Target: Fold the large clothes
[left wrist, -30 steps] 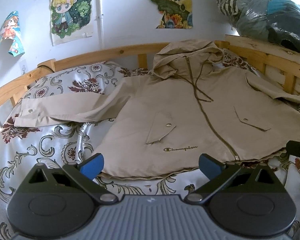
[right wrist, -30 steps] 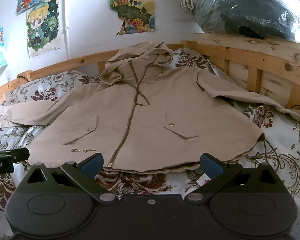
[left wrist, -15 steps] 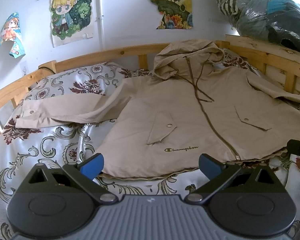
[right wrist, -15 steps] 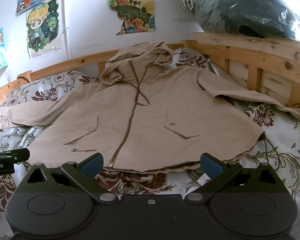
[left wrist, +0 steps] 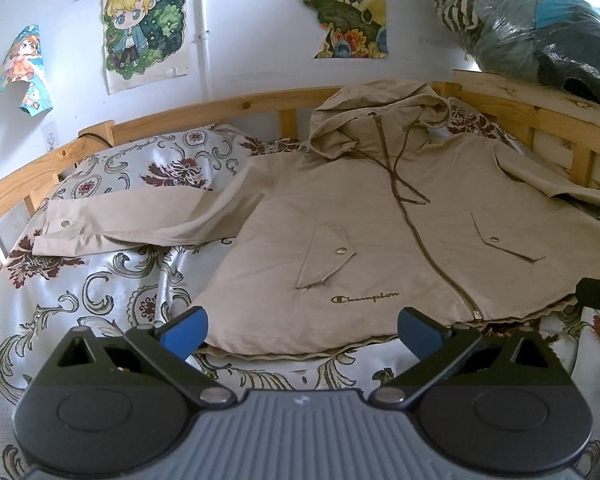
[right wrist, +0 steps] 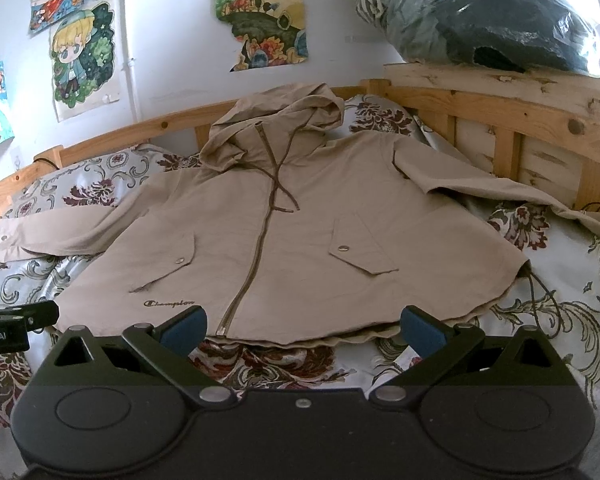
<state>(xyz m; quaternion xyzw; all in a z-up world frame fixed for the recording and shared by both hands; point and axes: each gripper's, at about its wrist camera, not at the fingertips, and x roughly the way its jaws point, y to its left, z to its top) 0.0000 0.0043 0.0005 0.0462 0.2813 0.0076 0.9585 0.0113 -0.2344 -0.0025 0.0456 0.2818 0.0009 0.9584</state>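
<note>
Jaws wide, short of jacket (left wrist: 380, 240) hem

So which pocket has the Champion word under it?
The flap pocket left of the zipper in the left wrist view; the lettering sits just below it. The other pocket has none.

Wooden-railed bed (left wrist: 228, 106), floral sheet (left wrist: 100, 300); beige hooded jacket (right wrist: 300, 240) spread flat, seemingly unfolded.
</note>
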